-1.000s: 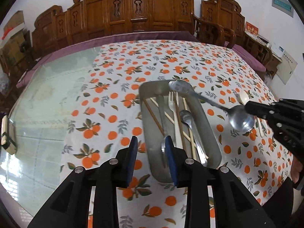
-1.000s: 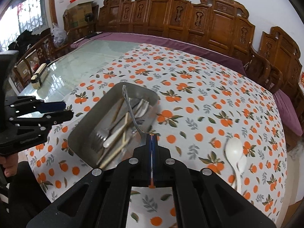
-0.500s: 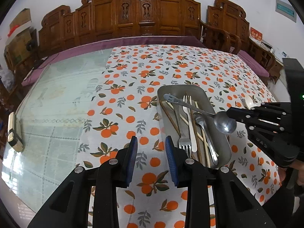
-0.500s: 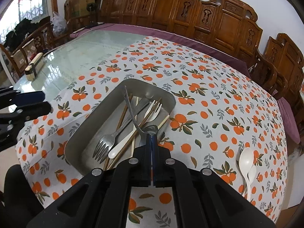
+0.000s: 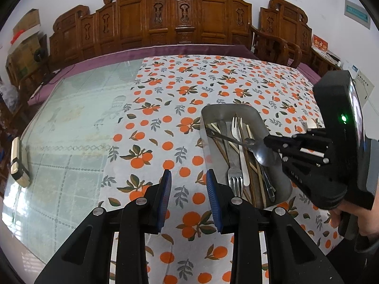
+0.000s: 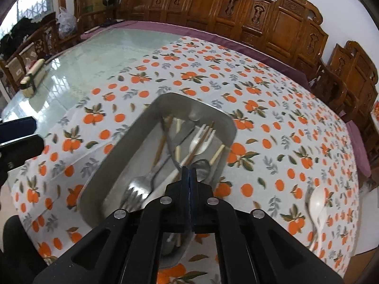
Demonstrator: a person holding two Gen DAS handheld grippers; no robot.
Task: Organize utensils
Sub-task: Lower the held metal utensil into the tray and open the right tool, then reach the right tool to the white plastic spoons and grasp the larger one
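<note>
1. the right gripper (image 6: 189, 172) is clenched on the bowl of a metal spoon (image 5: 260, 150); the spoon's handle slants across the metal tray (image 5: 279, 142), its tip near the tray's far left wall, the bowl over the right rim.
2. the left gripper (image 5: 188, 184) has its blue pads parted with nothing between them; it hovers over bare orange-print cloth (image 5: 180, 108) just left of the tray.
3. inside the tray lie a metal fork (image 5: 234, 172), a white plastic fork (image 5: 239, 137), wooden chopsticks (image 5: 246, 151) and another metal utensil, all lengthwise and overlapping; they fill the middle and right of the floor, while a strip along the left wall is bare.
4. the tray sits on the cloth with its near end close to the worktop's near edge; the cloth hangs over that edge.
5. a white plastic spoon (image 6: 316, 203) lies on the cloth well to the right of the tray, near the cloth's right edge.
6. left of the cloth the worktop (image 5: 78, 118) is open glass; only a small wooden block with dark bands (image 5: 19, 158) rests near its far left edge.
7. the far part of the cloth beyond the tray is open.
8. carved wooden chairs (image 5: 189, 19) line the far side and right corner of the worktop, against the wall.
9. a person's hand (image 5: 350, 217) holds the right gripper's body at the near right, above the cloth's corner.
</note>
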